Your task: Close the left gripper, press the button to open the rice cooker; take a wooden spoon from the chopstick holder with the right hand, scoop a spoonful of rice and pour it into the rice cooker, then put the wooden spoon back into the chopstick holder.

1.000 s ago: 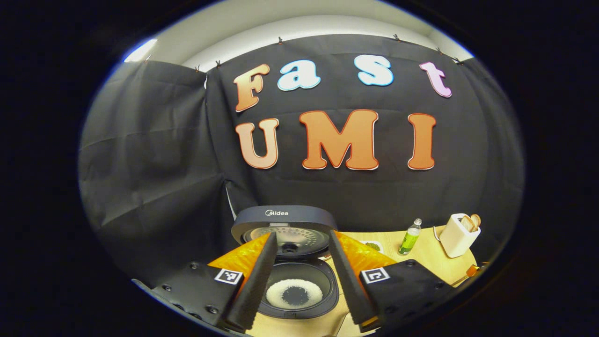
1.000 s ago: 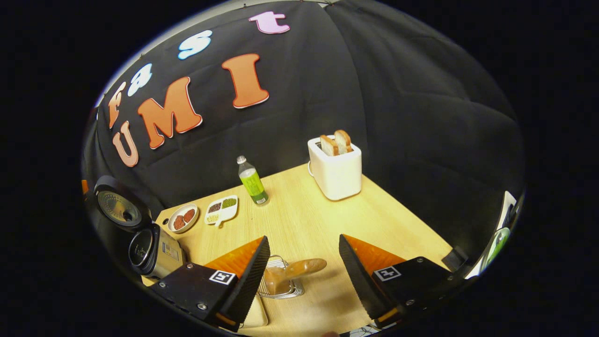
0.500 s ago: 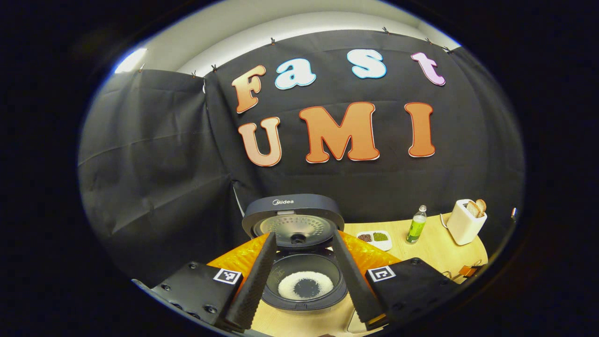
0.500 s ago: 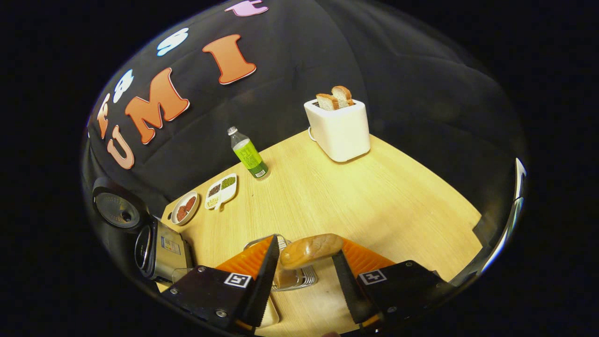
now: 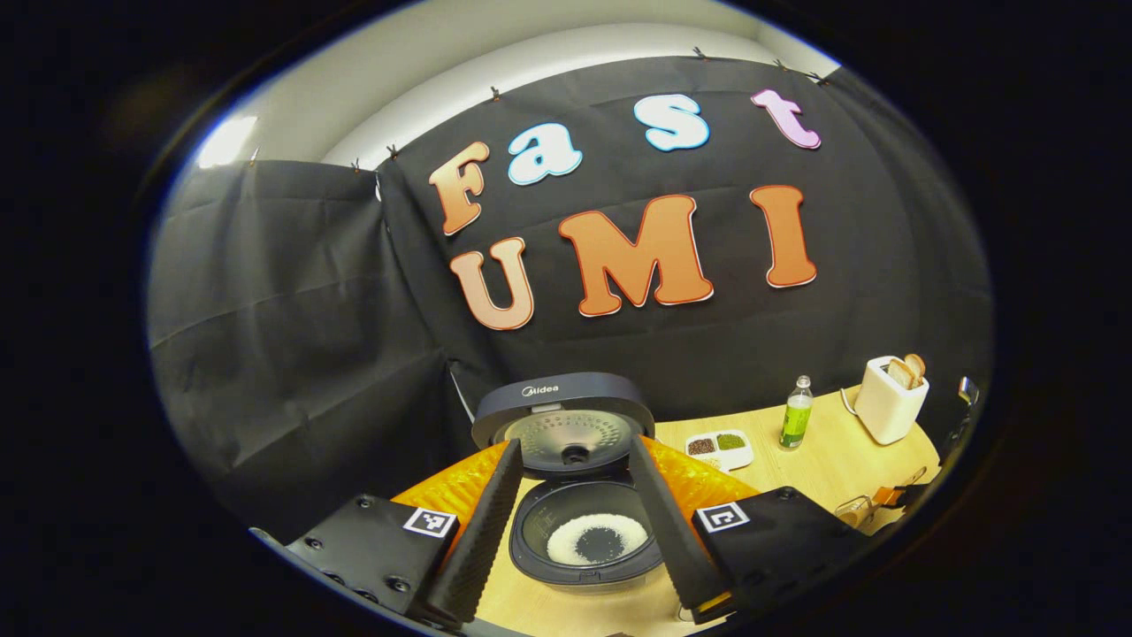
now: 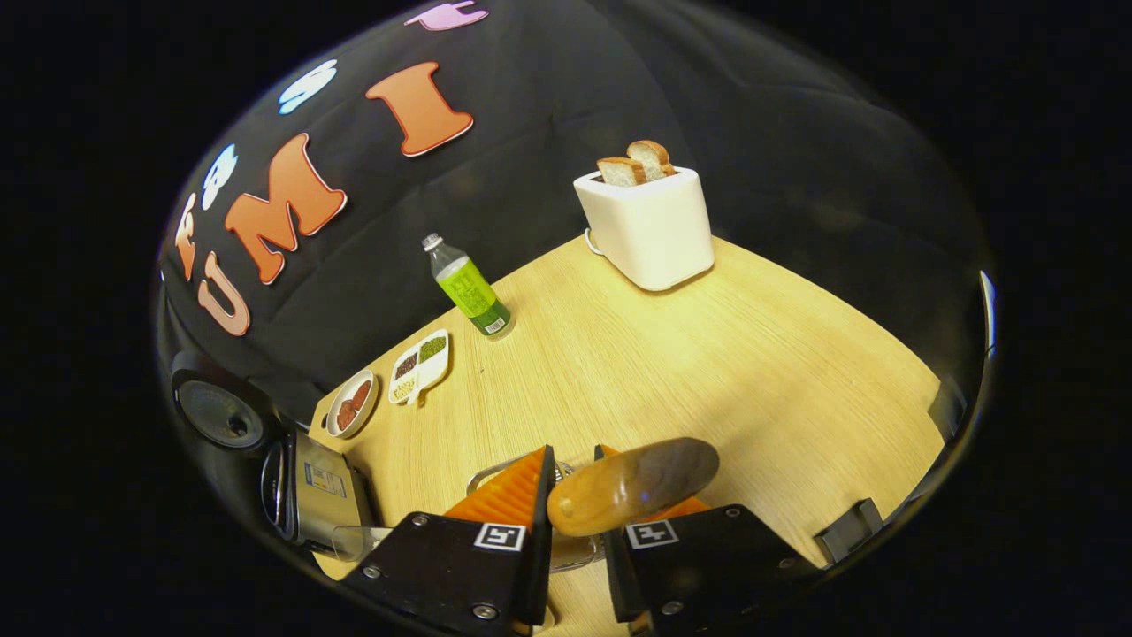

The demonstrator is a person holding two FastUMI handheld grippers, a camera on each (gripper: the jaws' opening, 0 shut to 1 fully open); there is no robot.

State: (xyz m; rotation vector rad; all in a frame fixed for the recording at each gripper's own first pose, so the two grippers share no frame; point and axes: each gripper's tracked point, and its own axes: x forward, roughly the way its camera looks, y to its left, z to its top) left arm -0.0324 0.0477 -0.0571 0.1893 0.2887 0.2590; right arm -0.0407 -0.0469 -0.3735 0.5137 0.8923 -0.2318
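- Your left gripper (image 5: pixel 575 522) hangs with its jaws spread wide, gripping nothing and touching nothing.
- Between those jaws and below them stands the rice cooker (image 5: pixel 588 540), lid (image 5: pixel 566 420) swung up and back. A ring of white rice (image 5: pixel 597 540) lies in the dark inner pot.
- The lid's front edge carries a brand word in pale letters, too small to read with certainty from here.
- To the right of the left jaws, farther along the table (image 5: pixel 831 464), you have a white divided dish (image 5: pixel 721 447) of grains, then a green bottle (image 5: pixel 796 425), then a white toaster (image 5: pixel 889 398) with bread slices standing in it.
- In the right gripper view, far left of your jaws, the cooker lies at the table's edge, with a small round dish (image 6: pixel 349 402) of red-brown pieces beyond it. A printed label sits on the cooker's side; it is not legible.
- Ahead of the right jaws the tabletop runs bare up to the bottle and toaster. Nothing stands in the way.
- Your right gripper (image 6: pixel 575 513) has its jaws drawn in narrow around the wooden spoon (image 6: pixel 632 487). The spoon's bowl juts up and rightward between them, over the wire chopstick holder (image 6: pixel 522 469), whose rim peeks out just behind the left finger.
- Both fingers look pressed against the spoon's handle, though the contact itself is hidden beneath the bowl.
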